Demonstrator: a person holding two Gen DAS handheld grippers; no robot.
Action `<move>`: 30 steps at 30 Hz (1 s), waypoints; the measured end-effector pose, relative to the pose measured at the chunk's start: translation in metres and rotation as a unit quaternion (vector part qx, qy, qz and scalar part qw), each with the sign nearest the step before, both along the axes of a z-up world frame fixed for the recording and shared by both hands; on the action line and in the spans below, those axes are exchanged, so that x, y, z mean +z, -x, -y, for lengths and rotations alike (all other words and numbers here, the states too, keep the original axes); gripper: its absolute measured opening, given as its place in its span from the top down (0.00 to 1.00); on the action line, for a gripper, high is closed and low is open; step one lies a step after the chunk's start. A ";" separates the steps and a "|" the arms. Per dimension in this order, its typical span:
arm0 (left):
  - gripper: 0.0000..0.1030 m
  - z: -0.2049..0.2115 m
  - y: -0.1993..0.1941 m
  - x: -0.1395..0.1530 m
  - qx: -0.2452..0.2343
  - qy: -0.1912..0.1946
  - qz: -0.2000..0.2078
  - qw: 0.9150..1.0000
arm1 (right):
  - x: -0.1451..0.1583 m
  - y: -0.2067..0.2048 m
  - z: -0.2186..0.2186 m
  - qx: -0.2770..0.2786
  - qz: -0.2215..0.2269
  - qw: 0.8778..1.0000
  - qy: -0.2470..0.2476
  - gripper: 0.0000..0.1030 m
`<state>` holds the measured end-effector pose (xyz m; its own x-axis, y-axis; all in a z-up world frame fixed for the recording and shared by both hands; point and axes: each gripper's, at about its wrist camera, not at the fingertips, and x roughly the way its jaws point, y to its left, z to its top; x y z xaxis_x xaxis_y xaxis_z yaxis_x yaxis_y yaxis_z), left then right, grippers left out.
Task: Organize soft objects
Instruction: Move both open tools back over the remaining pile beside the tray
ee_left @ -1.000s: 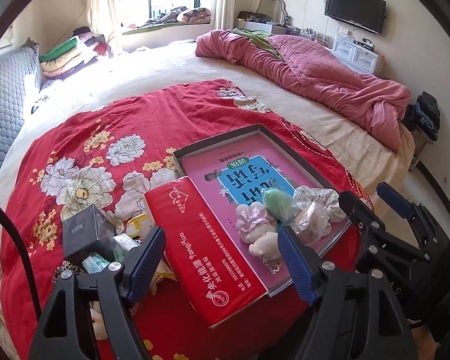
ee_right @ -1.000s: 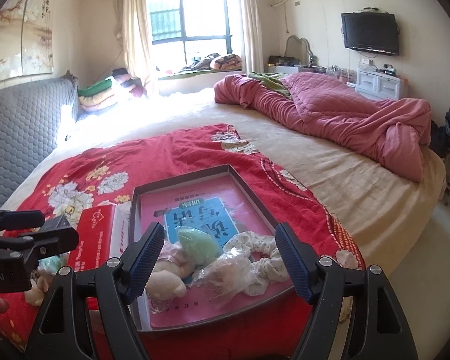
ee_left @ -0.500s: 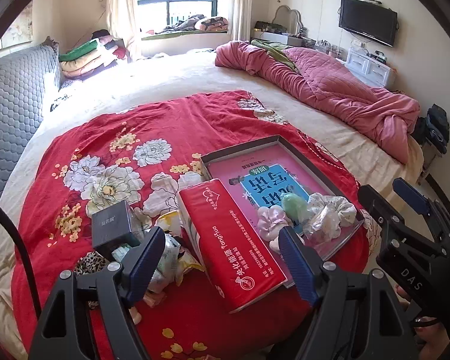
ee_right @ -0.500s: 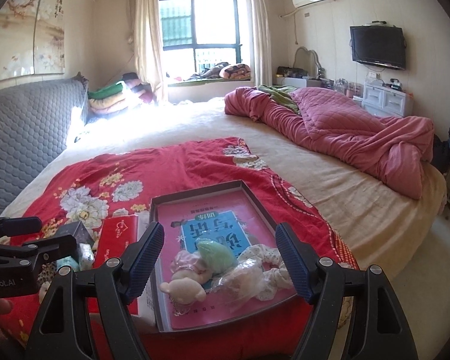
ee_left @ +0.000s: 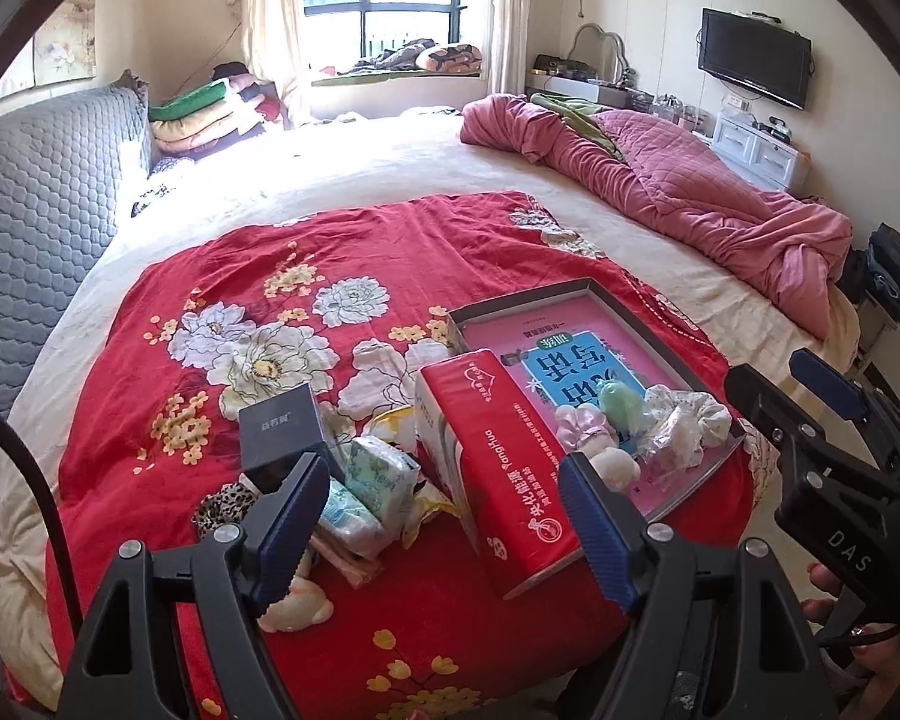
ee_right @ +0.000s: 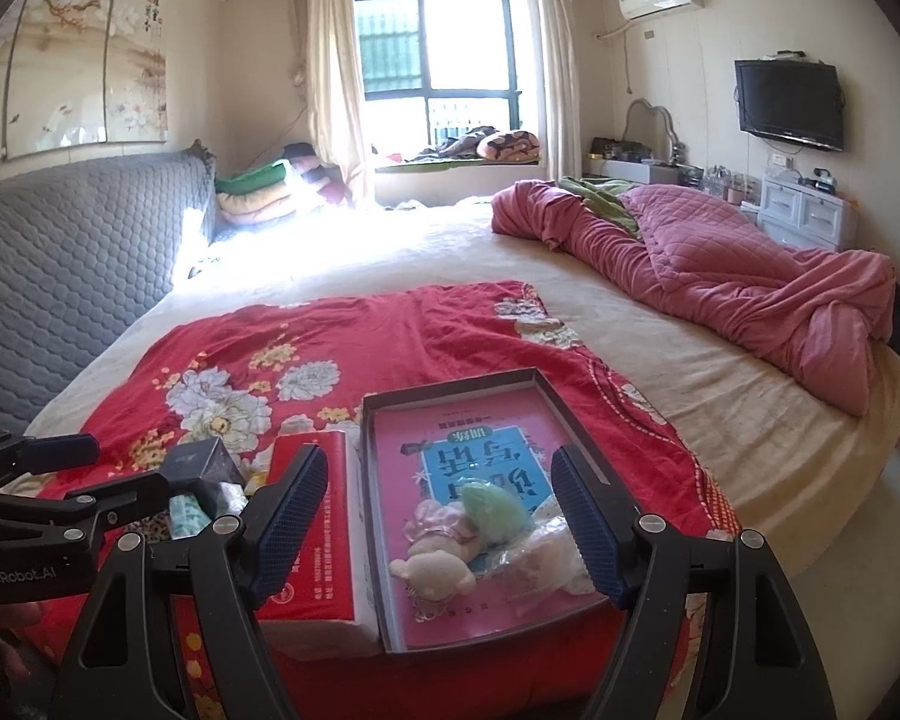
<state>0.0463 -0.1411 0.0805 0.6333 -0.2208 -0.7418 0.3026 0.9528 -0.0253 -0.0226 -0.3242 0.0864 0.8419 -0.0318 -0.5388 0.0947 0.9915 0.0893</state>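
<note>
Sunlit window [ee_right: 437, 69], grey quilted headboard [ee_right: 72, 252], wall-mounted TV [ee_right: 789, 105], cream walls.

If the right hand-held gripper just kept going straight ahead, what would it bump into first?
Probably the soft toys in the tray: the pink plush and green squishy lie between the open right hand-held gripper's fingers, though depth is uncertain.

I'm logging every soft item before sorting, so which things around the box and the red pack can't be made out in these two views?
- Cream plush, left wrist view: partly behind the left tongs' finger.
- Bagged item in the box, right wrist view: clear wrap blurs it, right tongs' finger covers its edge.
- Leopard-print fabric, left wrist view: mostly under the dark box.
</note>
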 end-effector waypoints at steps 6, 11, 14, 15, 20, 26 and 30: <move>0.24 -0.022 0.006 -0.003 0.015 -0.003 -0.001 1.000 | 0.004 0.001 -0.016 0.022 -0.001 1.000 0.003 0.24; 0.24 -0.038 0.009 -0.006 0.027 -0.001 -0.005 1.000 | 0.006 0.000 -0.030 0.043 -0.004 0.999 -0.002 0.24; 0.24 -0.048 0.011 -0.007 0.031 0.002 -0.006 1.000 | 0.007 0.002 -0.039 0.051 -0.002 0.999 0.003 0.24; 0.24 -0.051 0.012 -0.007 0.031 0.004 -0.007 0.999 | 0.008 0.002 -0.042 0.055 -0.002 0.998 0.004 0.24; 0.24 -0.078 0.012 -0.003 0.053 0.013 -0.004 0.999 | 0.009 0.003 -0.056 0.075 -0.004 0.997 0.009 0.24; 0.24 -0.120 0.009 -0.003 0.094 0.023 -0.004 0.995 | 0.006 0.003 -0.074 0.099 -0.012 0.995 0.011 0.24; 0.24 -0.148 0.006 -0.010 0.122 0.026 -0.009 0.992 | 0.002 0.001 -0.086 0.115 -0.020 0.993 0.019 0.24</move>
<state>0.0401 0.0072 0.0707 0.6588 -0.1007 -0.7456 0.0628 0.9949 -0.0789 -0.0233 -0.2384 0.0887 0.8065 0.1384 -0.5748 -0.1324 0.9898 0.0525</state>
